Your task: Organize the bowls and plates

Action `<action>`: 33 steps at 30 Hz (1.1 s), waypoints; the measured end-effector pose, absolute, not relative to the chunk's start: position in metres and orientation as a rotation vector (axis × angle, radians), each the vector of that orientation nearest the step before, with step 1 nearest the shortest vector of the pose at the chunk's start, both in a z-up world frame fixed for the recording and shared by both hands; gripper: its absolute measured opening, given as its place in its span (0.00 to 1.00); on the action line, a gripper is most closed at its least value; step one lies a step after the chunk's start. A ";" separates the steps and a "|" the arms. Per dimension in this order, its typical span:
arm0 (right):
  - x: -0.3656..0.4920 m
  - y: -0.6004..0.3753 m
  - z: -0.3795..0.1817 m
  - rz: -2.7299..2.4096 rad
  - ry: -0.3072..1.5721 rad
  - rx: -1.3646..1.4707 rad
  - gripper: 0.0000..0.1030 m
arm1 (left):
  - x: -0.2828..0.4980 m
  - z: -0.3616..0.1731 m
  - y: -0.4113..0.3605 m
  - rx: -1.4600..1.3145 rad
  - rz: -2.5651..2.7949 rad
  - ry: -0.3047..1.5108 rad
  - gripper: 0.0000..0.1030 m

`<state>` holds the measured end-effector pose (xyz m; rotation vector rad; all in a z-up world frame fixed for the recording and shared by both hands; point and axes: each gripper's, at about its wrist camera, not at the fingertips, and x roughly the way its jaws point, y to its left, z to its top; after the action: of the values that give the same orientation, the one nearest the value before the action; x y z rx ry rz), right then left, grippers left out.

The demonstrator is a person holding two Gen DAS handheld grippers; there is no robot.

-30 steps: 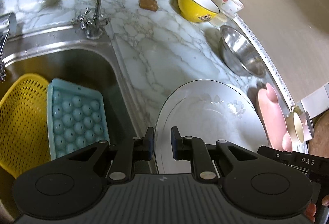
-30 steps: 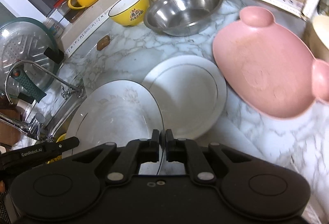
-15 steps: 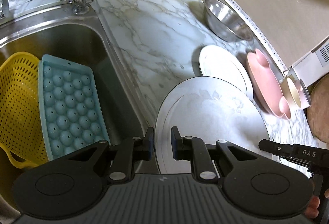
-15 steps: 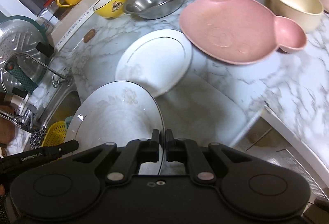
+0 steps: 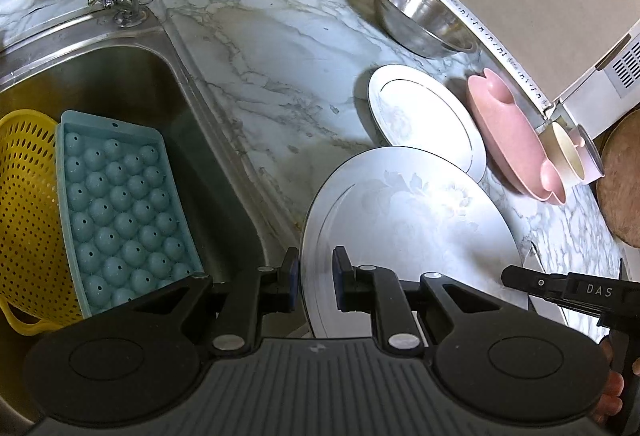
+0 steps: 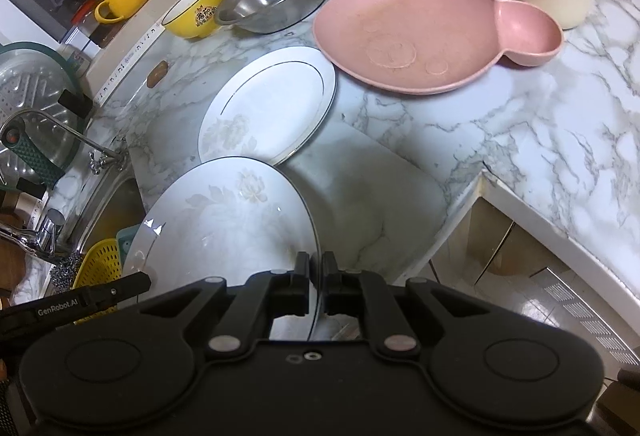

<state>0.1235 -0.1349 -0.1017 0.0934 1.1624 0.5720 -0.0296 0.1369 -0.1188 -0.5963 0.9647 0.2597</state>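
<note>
You are carrying the large floral plate [image 6: 224, 220] above the counter's [image 6: 540, 123] edge, both the right gripper [image 6: 315, 286] and left gripper [image 5: 316, 278] clamping its rim, and lowering it squarely onto the smaller white plate [image 6: 268, 103] comes next.

Home kitchen: sink [image 5: 120, 83], marble counter [image 5: 280, 47], dishes.
</note>
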 end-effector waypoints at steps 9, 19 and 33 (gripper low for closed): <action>0.127 -0.130 -0.106 0.568 1.164 0.090 0.08 | -0.022 -0.123 0.140 -0.575 0.265 0.971 0.15; 0.136 -0.120 -0.106 0.560 1.155 0.080 0.08 | -0.009 -0.124 0.147 -0.564 0.280 0.959 0.15; 0.154 -0.107 -0.106 0.548 1.135 0.078 0.08 | 0.016 -0.125 0.156 -0.529 0.291 0.953 0.15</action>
<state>0.1539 -0.1069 -0.1061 0.0781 1.1348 0.5475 0.0163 0.1565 -0.1250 -0.5293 0.9529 0.2910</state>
